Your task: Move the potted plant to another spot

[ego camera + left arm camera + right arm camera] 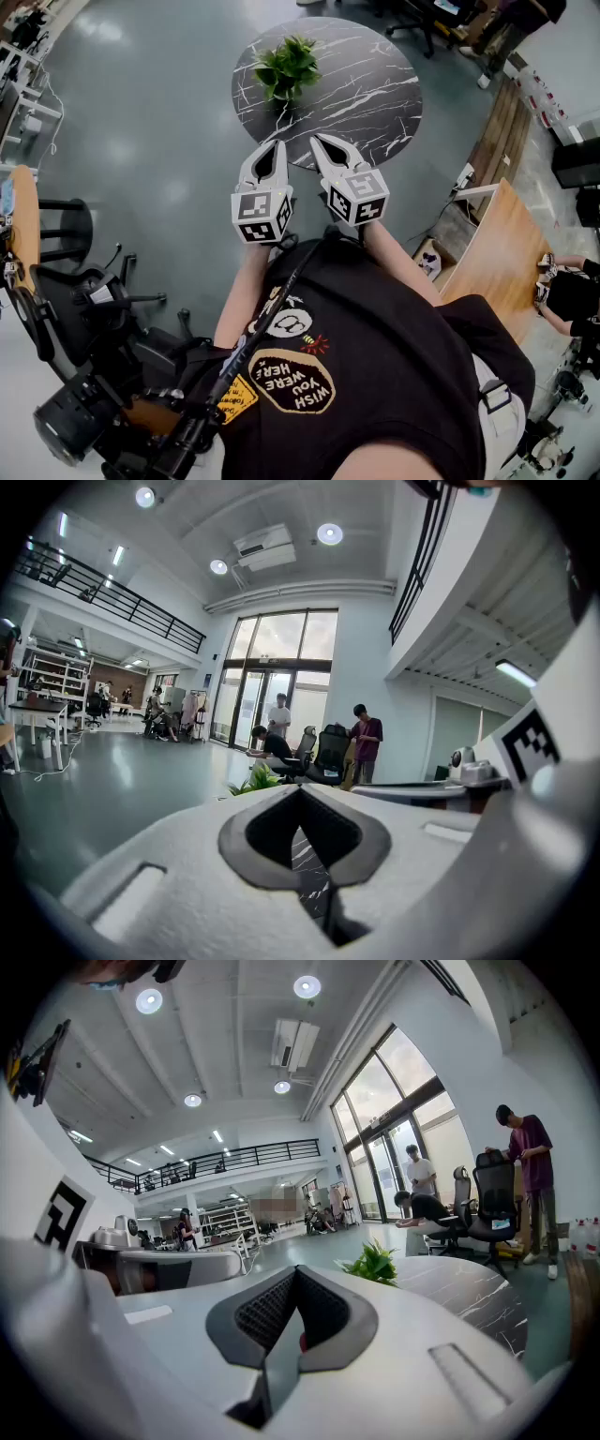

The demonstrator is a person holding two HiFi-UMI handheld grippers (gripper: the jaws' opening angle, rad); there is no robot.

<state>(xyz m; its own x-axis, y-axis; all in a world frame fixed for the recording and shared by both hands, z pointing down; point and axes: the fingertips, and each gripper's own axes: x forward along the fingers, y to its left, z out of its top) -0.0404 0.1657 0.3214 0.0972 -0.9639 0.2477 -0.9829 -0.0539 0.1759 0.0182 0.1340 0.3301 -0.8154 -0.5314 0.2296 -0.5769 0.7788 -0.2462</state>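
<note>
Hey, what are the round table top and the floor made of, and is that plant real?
Round table top: looks like black marble or a marble-print laminate, white veins, polished. Floor: smooth grey, glossy, likely coated concrete or epoxy, since ceiling lights reflect. Potted plant: green leaves; real or plastic, can't tell.

The only words I could read stood on the oval patch [292, 381] of the black T-shirt [394, 375], low in the middle of the head view: "WISH YOU WERE HERE?", in pale letters and upside down in the frame. Just left of it a yellow tag [239, 398] carried print too small for me to read. The cube [262, 211] on my left gripper [278, 142] and the cube [359, 197] on my right gripper [315, 138] bore black-and-white square markers, patterns without letters. In both gripper views I found no legible writing
</note>
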